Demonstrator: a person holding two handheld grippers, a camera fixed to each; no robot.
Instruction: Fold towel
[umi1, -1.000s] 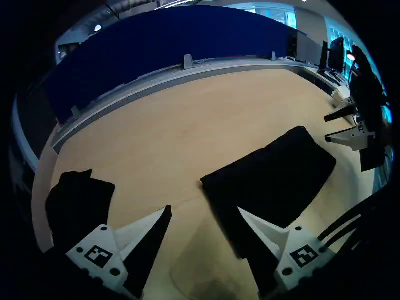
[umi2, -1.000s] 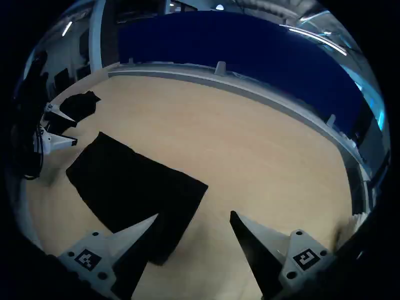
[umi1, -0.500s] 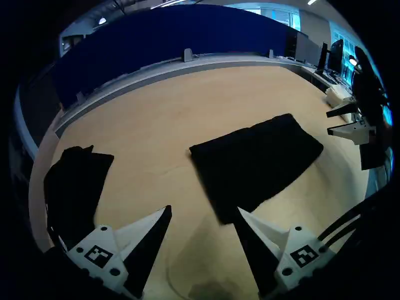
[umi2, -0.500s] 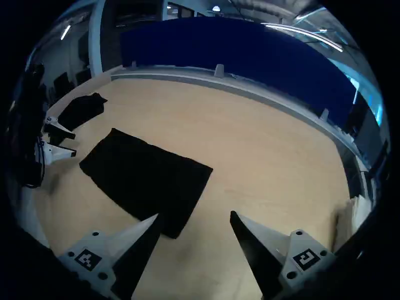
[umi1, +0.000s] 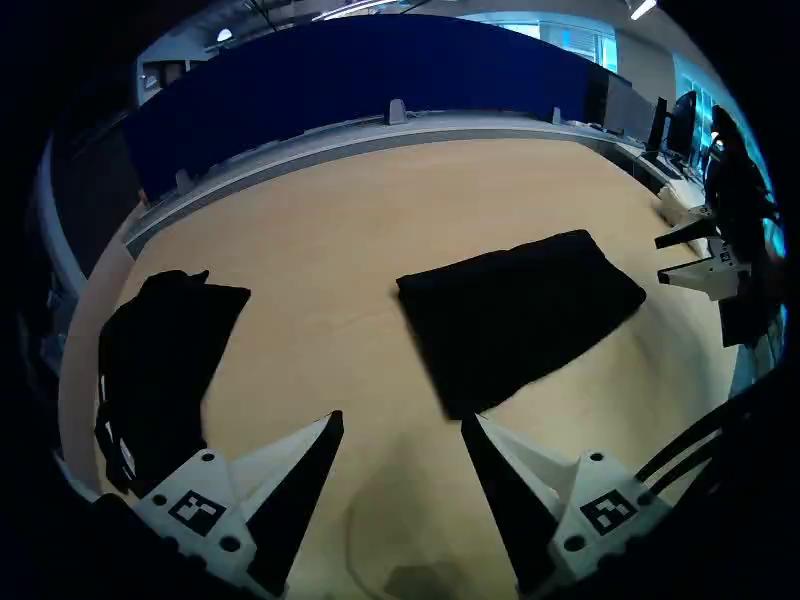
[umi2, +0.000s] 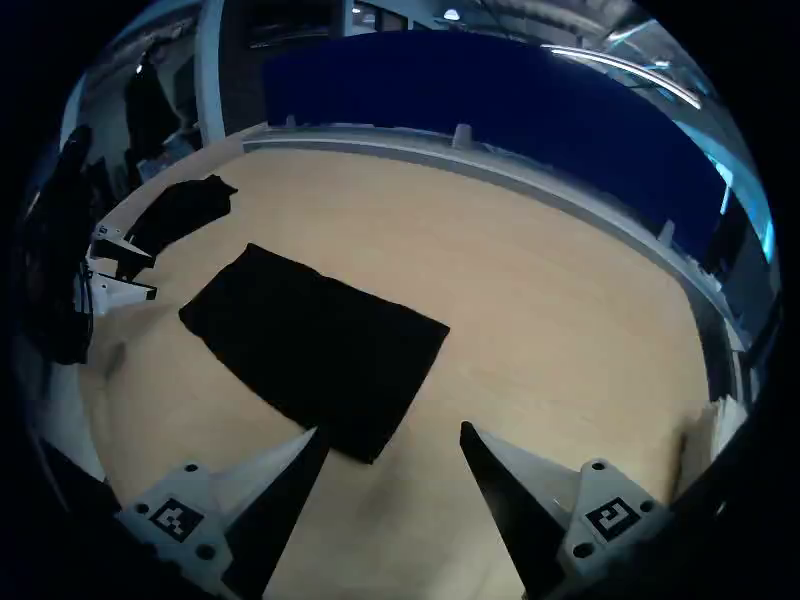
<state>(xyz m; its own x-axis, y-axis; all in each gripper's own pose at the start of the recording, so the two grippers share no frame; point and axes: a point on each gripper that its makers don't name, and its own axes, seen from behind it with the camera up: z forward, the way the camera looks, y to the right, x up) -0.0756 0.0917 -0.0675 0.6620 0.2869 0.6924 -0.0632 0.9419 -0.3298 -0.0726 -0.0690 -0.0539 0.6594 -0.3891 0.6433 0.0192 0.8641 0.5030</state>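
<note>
A black towel (umi1: 520, 315) lies flat and folded on the light wooden table (umi1: 340, 250); in the right gripper view the same towel (umi2: 315, 345) sits left of centre. My left gripper (umi1: 400, 440) hovers open just short of the towel's near corner, nothing between its fingers. My right gripper (umi2: 392, 450) is open too, above the towel's near edge and not touching it. Farther off, the right gripper (umi1: 695, 260) stands beyond the towel's far end, and the left gripper (umi2: 120, 270) appears past the towel's left end.
A second dark cloth pile (umi1: 160, 350) lies at the table's left side, also seen as a cloth pile (umi2: 180, 210) near the far corner. A blue partition (umi1: 350, 80) runs behind a grey rail along the table's back edge. Monitors stand at the far right.
Both grippers have pulled back and up from the towel: it now lies farther off and looks smaller, no longer under the fingers. The towel itself lies still.
</note>
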